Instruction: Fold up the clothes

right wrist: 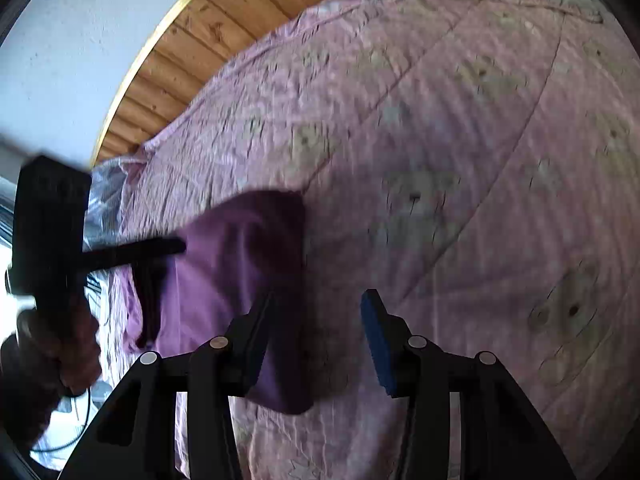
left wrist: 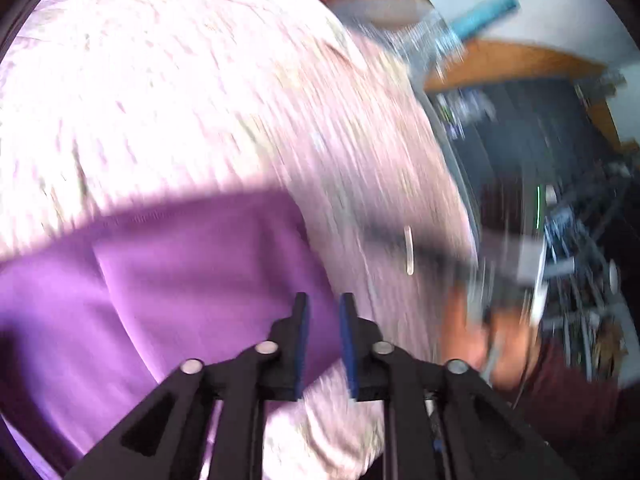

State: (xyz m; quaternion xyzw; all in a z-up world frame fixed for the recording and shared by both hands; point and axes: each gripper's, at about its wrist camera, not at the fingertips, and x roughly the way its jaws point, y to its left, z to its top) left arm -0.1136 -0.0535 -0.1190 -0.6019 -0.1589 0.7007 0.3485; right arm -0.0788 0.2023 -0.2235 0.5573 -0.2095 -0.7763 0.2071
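You have one purple garment (right wrist: 236,268) here, lying on one quilted bedspread (right wrist: 460,128) with a pale flower pattern. You hold two grippers: the left gripper (left wrist: 324,312), which has two fingers (left wrist: 300,344) with blue pads, and the right gripper (right wrist: 316,316), which also has two fingers (right wrist: 378,344). One hand (right wrist: 76,344) of yours shows in the right wrist view, gripping the left tool. Behind the bed you see one wooden panelled wall (right wrist: 192,52). In the left wrist view one turquoise object (left wrist: 484,18) appears, too blurred for you to identify.

Matt purple cloth garment (right wrist: 240,264), quilted bedspread (right wrist: 460,140)
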